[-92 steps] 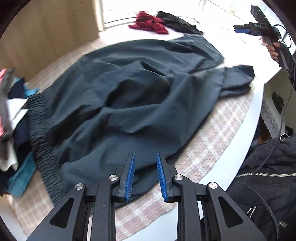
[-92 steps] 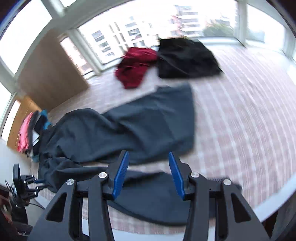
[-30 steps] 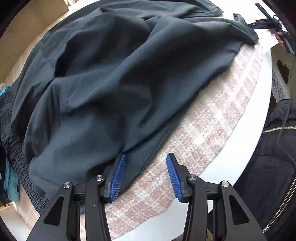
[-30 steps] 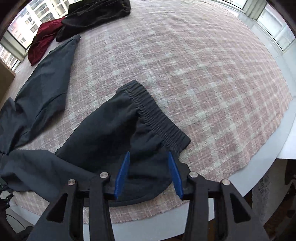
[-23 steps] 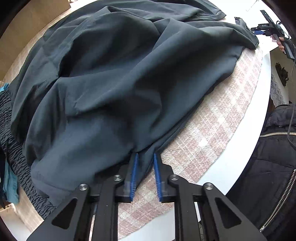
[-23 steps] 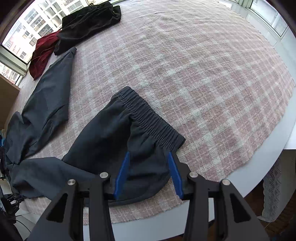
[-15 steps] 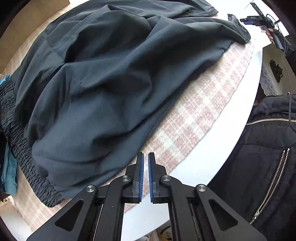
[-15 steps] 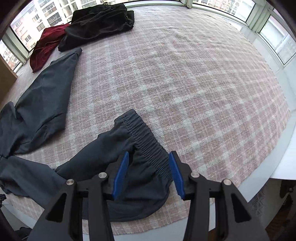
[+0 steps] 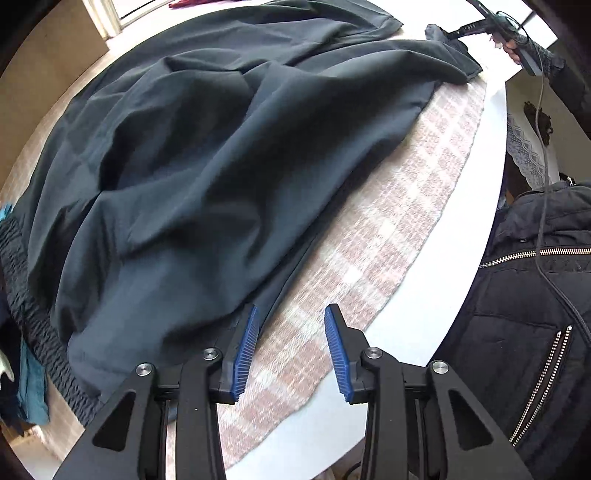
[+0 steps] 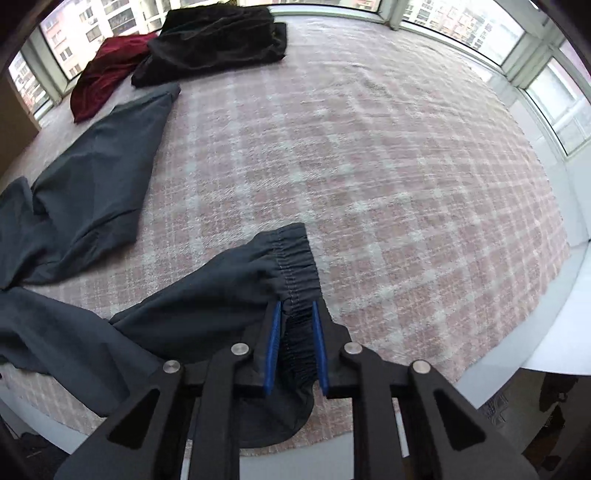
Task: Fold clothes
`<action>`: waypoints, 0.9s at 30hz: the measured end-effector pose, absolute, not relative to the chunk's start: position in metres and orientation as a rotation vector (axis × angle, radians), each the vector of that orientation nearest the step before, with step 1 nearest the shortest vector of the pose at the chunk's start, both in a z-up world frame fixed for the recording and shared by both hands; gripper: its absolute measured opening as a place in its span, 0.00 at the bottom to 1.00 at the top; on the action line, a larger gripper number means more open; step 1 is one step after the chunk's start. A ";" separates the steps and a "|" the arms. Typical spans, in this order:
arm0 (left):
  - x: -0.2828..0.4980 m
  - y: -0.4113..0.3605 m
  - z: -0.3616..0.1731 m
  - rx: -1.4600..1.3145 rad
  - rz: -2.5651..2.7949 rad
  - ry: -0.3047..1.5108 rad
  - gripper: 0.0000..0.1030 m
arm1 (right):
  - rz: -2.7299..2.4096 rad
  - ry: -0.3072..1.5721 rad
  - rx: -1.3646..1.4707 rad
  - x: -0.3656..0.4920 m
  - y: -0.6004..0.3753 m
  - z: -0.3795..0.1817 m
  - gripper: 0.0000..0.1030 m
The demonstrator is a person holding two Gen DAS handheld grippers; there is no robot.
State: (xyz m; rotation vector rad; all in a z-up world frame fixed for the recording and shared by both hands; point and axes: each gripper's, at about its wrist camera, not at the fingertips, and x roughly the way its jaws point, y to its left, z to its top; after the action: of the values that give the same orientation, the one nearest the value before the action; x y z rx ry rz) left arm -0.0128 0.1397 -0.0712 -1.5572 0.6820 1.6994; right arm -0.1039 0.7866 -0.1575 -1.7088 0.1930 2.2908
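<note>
blue pads of the right gripper (image 10: 294, 332) are clamped on the gathered elastic cuff (image 10: 295, 266) of the dark trousers (image 9: 207, 177); its jaws have just been closing, and the ribbed fabric sits pinched between them. the left gripper (image 9: 290, 347) has just been opening: its pads stand apart with nothing between them, the trouser edge lying just beside the left pad over the pink checked cloth (image 10: 369, 166). the trousers sprawl rumpled across the near part of the table (image 9: 461, 236), one leg running from the held cuff back to the bulk, the other leg (image 10: 110, 155) stretched away. farther off lie a red garment (image 10: 99, 70) and a black garment (image 10: 218, 33) by the windows. judging by this, the step in hand is taking hold of the ends to straighten the trousers. next, the left gripper likely needs to catch the near edge, since it holds nothing, before both can pull the fabric flat.
</note>
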 end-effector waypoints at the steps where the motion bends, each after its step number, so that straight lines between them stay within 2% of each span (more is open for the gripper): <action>1: -0.013 0.145 -0.072 -1.543 1.690 0.692 0.34 | 2.258 0.229 -1.662 -0.096 0.800 -0.149 0.17; 3: -0.014 0.154 -0.073 -1.520 1.674 0.707 0.34 | 2.140 0.196 -1.674 -0.086 0.820 -0.149 0.22; 6: -0.020 0.159 -0.076 -1.510 1.676 0.739 0.34 | 2.039 0.018 -1.685 -0.086 0.819 -0.154 0.25; 9: -0.025 0.160 -0.079 -1.531 1.655 0.744 0.35 | 2.159 0.075 -1.646 -0.103 0.806 -0.139 0.26; 10: -0.025 0.159 -0.077 -1.537 1.638 0.731 0.36 | 2.215 0.106 -1.636 -0.111 0.800 -0.135 0.31; 11: -0.026 0.158 -0.075 -1.549 1.621 0.715 0.36 | 2.280 0.135 -1.642 -0.125 0.792 -0.132 0.40; 13: -0.026 0.154 -0.067 -1.561 1.611 0.697 0.36 | 2.399 0.178 -1.657 -0.154 0.772 -0.131 0.48; 18: -0.042 0.131 -0.035 -1.578 1.743 0.620 0.37 | 2.488 0.036 -1.769 -0.222 0.719 -0.160 0.48; 23: -0.067 0.104 -0.017 -1.671 1.884 0.565 0.37 | 2.520 0.205 -1.937 -0.290 0.700 -0.207 0.48; 25: -0.073 0.098 -0.011 -1.697 1.911 0.548 0.37 | 2.546 0.329 -2.008 -0.304 0.698 -0.217 0.49; 27: -0.079 0.093 -0.006 -1.712 1.932 0.519 0.39 | 2.599 0.351 -1.985 -0.311 0.694 -0.218 0.51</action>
State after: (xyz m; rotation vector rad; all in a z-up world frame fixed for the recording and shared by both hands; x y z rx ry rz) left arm -0.0787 0.0930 -0.0065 -1.7123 0.5188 1.9321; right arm -0.3105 0.6936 -0.2183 -1.9855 0.3508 2.5992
